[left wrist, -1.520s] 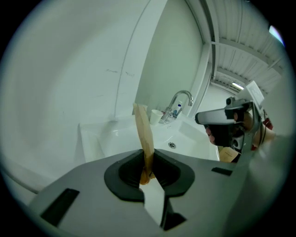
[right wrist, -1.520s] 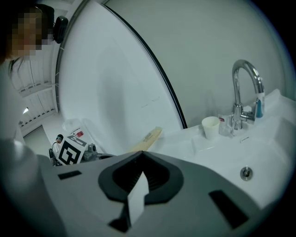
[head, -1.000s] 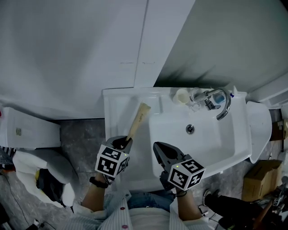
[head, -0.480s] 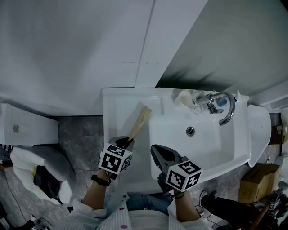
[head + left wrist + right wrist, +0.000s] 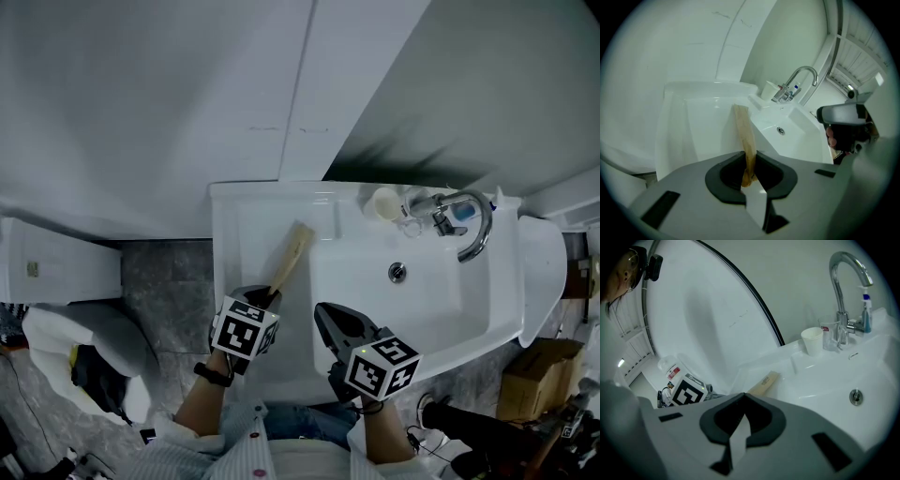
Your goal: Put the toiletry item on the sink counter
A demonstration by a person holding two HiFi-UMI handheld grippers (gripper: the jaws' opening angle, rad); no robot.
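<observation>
The toiletry item (image 5: 289, 258) is a long, flat, tan pack. My left gripper (image 5: 262, 299) is shut on its near end, and the pack points away over the left part of the white sink counter (image 5: 239, 220). In the left gripper view the pack (image 5: 743, 126) runs from between the closed jaws of the gripper (image 5: 749, 157) out toward the counter (image 5: 701, 122). Its far end (image 5: 764, 383) sits low at the counter; I cannot tell whether it touches. My right gripper (image 5: 328, 315) hovers at the basin's front edge, shut and empty; seen from its own camera (image 5: 743, 397).
The basin (image 5: 441, 300) with its drain (image 5: 397, 272) fills the counter's right side. A chrome faucet (image 5: 472, 228), a white cup (image 5: 384, 202) and a clear glass (image 5: 828, 336) stand behind it. A toilet (image 5: 56, 272) is at left, a cardboard box (image 5: 542, 366) at lower right.
My left gripper has sunk a little toward the counter with the tan pack still in it. The right gripper has stayed where it was.
</observation>
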